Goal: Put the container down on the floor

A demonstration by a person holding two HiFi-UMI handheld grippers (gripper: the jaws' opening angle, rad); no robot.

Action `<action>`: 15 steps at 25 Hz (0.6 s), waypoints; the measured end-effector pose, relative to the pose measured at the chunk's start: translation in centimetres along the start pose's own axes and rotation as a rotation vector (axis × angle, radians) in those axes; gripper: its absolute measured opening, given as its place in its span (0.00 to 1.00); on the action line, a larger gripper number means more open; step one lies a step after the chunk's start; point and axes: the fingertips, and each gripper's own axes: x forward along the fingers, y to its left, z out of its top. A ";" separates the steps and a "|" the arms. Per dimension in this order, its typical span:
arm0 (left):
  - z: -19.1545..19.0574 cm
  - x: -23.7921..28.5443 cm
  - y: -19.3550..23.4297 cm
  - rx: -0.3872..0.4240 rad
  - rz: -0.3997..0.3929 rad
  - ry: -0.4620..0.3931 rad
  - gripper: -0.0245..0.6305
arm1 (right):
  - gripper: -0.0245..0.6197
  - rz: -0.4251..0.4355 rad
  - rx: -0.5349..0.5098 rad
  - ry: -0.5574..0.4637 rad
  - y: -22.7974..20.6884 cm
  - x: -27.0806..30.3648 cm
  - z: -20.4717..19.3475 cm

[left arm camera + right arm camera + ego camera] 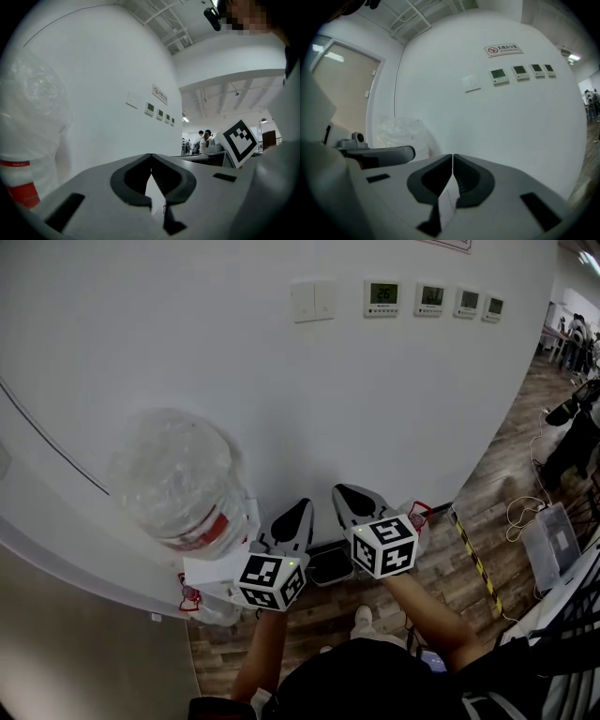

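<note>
Facing white wall (pixel 281 381): left gripper (pixel 302 509), right gripper (pixel 345 495), jaws together; container (pixel 183 479) leftward

left gripper (pixel 302 505): grey shell, dark pads (pixel 129 180), black-and-white marker cube (pixel 270 579) | right gripper (pixel 341 491): same build | person, frame bottom: dark top (pixel 375 679), white shoe (pixel 362 617)

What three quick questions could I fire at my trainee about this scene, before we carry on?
1. True or false: the left gripper is holding the plastic-wrapped water bottle.
2. How many wall displays sit in the row on the white wall? A) two B) four C) six
3. Fill the gap: the right gripper has its fingers ____, with nothing between them.

Key: 1 false; 2 B; 3 shut.
</note>
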 end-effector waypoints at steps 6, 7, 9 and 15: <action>-0.2 -2.6 -0.9 -0.023 -0.031 -0.007 0.06 | 0.09 -0.033 -0.017 -0.002 2.0 -2.2 -0.5; -0.2 -2.9 -1.0 -0.027 -0.034 -0.008 0.06 | 0.09 -0.038 -0.019 -0.001 2.2 -2.6 -0.6; -0.3 -3.2 -1.4 -0.033 -0.042 -0.011 0.06 | 0.09 -0.046 -0.021 0.000 2.3 -3.2 -0.7; -0.3 -3.5 -3.0 -0.044 -0.068 -0.017 0.06 | 0.09 -0.053 -0.028 -0.020 2.4 -5.0 -0.5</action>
